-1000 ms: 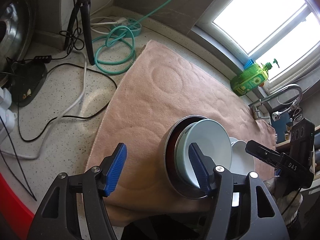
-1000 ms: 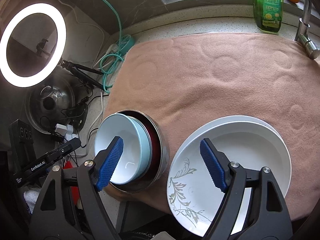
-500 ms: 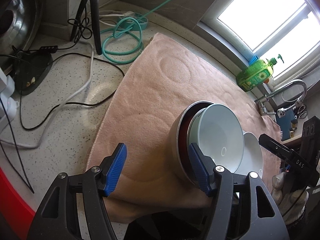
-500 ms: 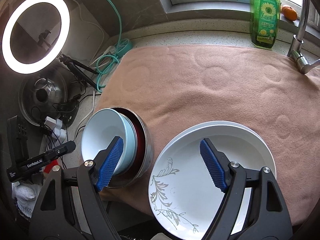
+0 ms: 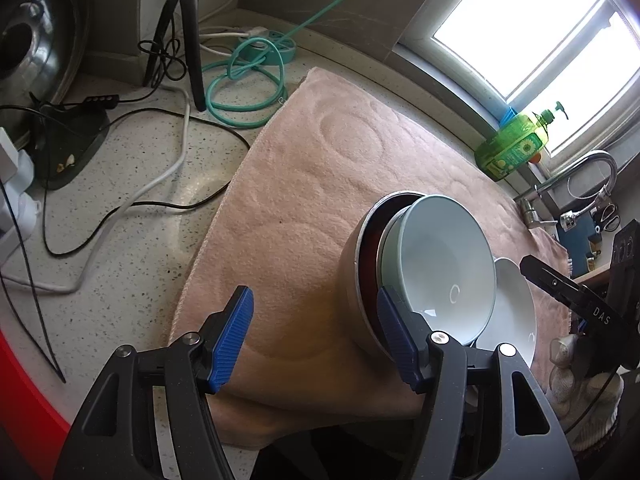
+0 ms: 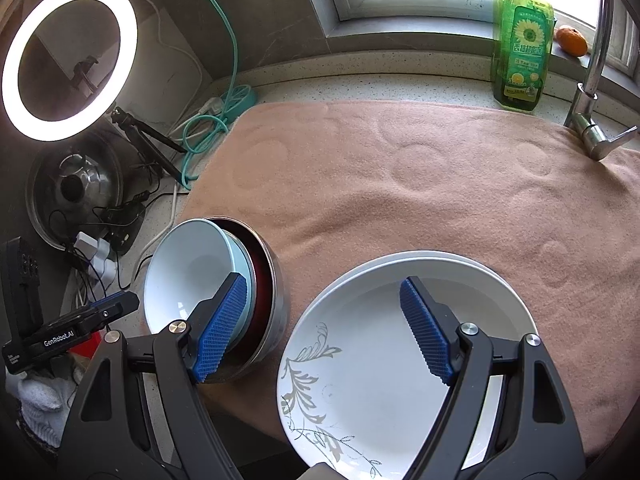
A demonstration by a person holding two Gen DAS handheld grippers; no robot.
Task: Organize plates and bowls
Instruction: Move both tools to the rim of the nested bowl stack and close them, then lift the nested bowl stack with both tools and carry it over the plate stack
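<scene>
Left wrist view shows the left gripper (image 5: 316,334) with its jaws wide apart and nothing between them, above the front edge of the pink towel (image 5: 320,184). Compared with one second ago, this view has pulled back and a little to the left: the bowl stack sits further to the right and more of the speckled counter (image 5: 132,248) shows. The light blue bowl (image 5: 440,264) is nested inside the metal bowl (image 5: 354,280), which has a dark red inside, and both have stayed on the towel.

In the right wrist view the right gripper (image 6: 328,332) is also open and empty. It has risen, because the white plates (image 6: 384,380) and the bowls now look smaller and more of the towel is visible behind them. The plates lie as a stack of at least two, the top one with a grey leaf pattern, just beside the metal bowl.

My judgement is that both stacks are already made and the grippers are retreating, so the organizing seems close to finished.
</scene>
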